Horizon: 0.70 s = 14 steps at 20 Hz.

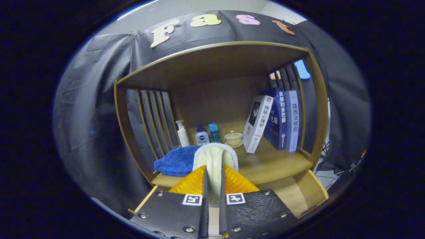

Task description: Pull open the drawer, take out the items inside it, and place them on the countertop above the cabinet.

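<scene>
My gripper [212,174] is shut on the pale green handle [214,159] of a brush-like tool with a white fluffy rim [216,146]. Both orange fingers [191,182] press on the handle from either side. The tool hangs upright just above the front part of the wooden countertop [275,164], right beside a folded blue towel [176,161] that lies on the countertop's left. Below the countertop's front edge the pulled-out drawer [294,194] shows on both sides of my fingers; its inside is mostly hidden by them.
At the back of the shelf stand a white pump bottle [182,132], a small blue-capped bottle [202,136], a blue tube [214,132] and a lidded cream cup [233,138]. Books [282,121] lean at the right. Slatted side walls [156,119] enclose the shelf.
</scene>
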Motion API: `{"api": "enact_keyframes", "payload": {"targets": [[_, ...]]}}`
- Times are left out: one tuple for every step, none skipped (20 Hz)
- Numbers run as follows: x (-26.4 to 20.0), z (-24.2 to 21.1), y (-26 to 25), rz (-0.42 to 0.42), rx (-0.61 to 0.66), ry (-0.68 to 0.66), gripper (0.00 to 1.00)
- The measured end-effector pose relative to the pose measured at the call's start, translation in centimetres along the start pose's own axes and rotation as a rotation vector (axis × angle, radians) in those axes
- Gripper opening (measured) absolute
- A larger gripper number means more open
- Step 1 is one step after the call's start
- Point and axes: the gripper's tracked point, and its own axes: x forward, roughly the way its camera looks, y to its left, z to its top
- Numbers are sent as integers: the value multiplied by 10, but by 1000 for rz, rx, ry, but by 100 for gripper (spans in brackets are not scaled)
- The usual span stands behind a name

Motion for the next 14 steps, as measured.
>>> {"api": "enact_keyframes", "payload": {"targets": [[10, 13, -7, -21, -13, 1, 12], [20, 21, -12, -37, -17, 16, 12], [29, 26, -14, -38, -17, 40, 12], [39, 28, -16, -41, -18, 70, 12], [49, 26, -23, -62, -16, 97, 12], [59, 19, -30, -88, -12, 124, 12], [68, 14, -33, -103, -4, 135, 12], [78, 4, -35, -111, 2, 155, 13], [86, -10, -37, -115, 4, 186, 12], [93, -26, -37, -115, 3, 216, 13], [101, -39, -38, -115, -6, 243, 12], [108, -52, -37, -116, -12, 264, 12], [117, -63, -37, -118, -18, 285, 13], [124, -74, -38, -121, -22, 304, 13]]}}
